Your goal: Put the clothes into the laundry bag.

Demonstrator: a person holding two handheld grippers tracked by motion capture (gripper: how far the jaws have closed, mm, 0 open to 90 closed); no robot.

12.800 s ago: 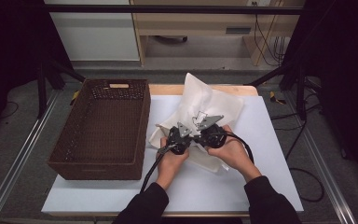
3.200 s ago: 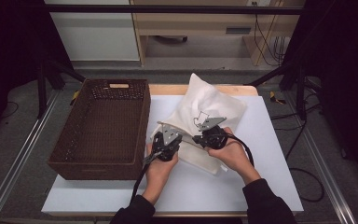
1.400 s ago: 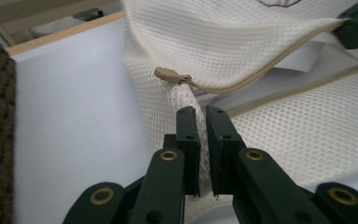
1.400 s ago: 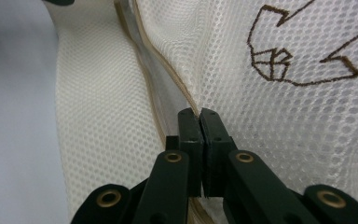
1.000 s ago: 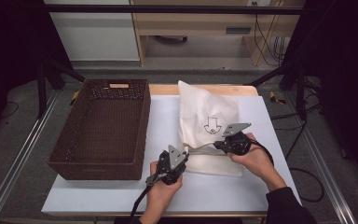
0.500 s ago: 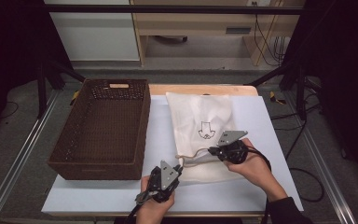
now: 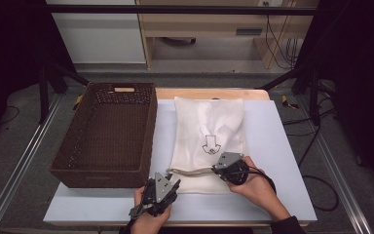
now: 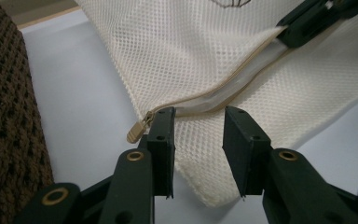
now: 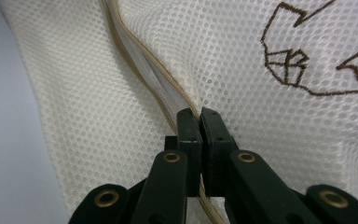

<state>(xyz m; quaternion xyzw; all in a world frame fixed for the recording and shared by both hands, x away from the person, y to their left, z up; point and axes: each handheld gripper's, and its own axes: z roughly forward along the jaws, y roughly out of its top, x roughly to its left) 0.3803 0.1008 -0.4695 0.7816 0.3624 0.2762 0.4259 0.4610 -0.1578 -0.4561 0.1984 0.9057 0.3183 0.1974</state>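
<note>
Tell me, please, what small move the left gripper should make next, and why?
Probably shift slightly toward the zipper pull and close on it. The left gripper is open, the tan pull lying just outside one jaw at the zipper's end. The right gripper already pinches the mesh laundry bag beside the zipper, steadying it.

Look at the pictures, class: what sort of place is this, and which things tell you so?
Probably a lab or workshop recording station: a white table in a metal frame, loose cables on the floor, and a bare wooden bench behind.
</note>
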